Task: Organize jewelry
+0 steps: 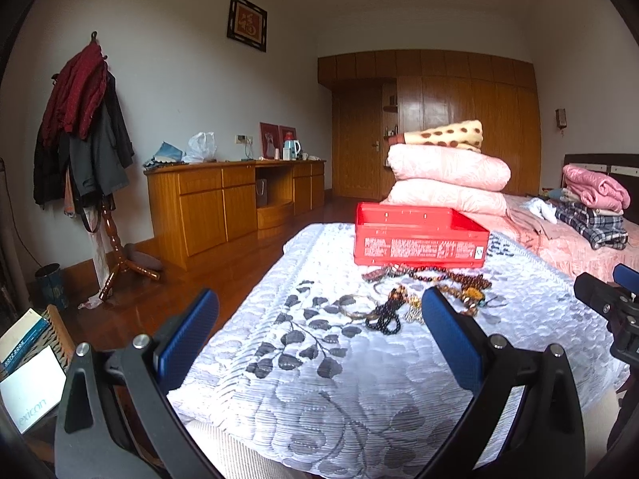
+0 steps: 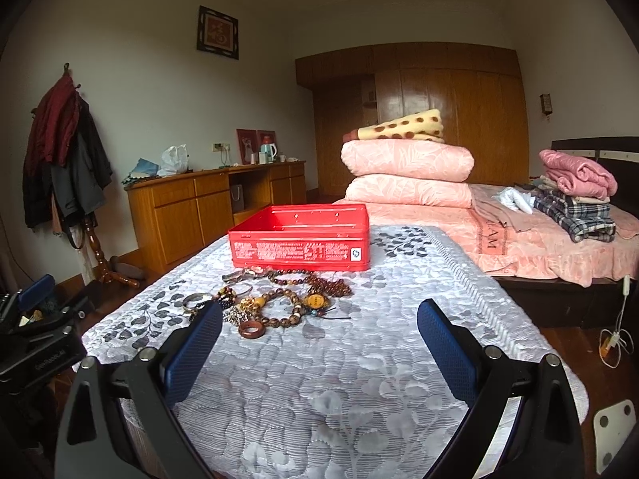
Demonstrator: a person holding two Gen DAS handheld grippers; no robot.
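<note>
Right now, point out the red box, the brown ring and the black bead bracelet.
red box [image 2: 299,253], right wrist view, on its printed front wall.
brown ring [image 2: 251,329], right wrist view, on its band.
black bead bracelet [image 1: 385,319], left wrist view, on its beads.

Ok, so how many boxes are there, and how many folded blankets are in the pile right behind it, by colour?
Red box: 1
Pink quilts: 2
Spotted yellow blanket: 1
Total: 4
</note>
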